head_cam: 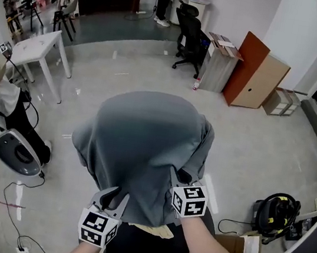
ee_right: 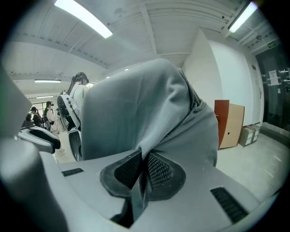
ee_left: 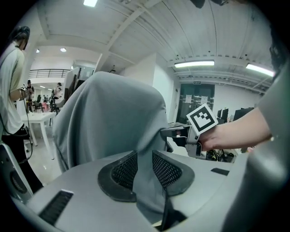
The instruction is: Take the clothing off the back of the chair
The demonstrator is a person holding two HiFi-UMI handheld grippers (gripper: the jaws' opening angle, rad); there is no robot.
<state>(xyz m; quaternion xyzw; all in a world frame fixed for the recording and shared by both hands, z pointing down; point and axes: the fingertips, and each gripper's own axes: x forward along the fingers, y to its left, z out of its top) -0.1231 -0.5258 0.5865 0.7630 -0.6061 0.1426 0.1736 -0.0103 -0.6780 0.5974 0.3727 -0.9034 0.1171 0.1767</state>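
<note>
The grey shirt [head_cam: 143, 144] hangs draped over the back of the chair [head_cam: 138, 249], covering it from the top edge down, with its lower hem nearest the person and a sleeve sagging off the left side. It looks like thin, soft knit: light, limp, with no stiffness of its own, so it will fold and trail wherever it is not supported and will take no harm from a firm pinch. The likely trouble is not weight but catching, since the cloth wraps over the top of the chair back and may snag there if pulled straight toward the person; lifting it up and over seems the safer way. Good places to hold it are the two lower corners of the near side, well apart, so the cloth stays spread and does not bunch. The right claw [ee_right: 143, 164] has its jaws almost together, pinching a fold of the shirt near the right-hand edge. The left claw [ee_left: 145, 159] has its jaws partly apart, with a fold of the same cloth running loosely between the pads and not clamped, so I judge that side needs a fresh squeeze before any lift.
</note>
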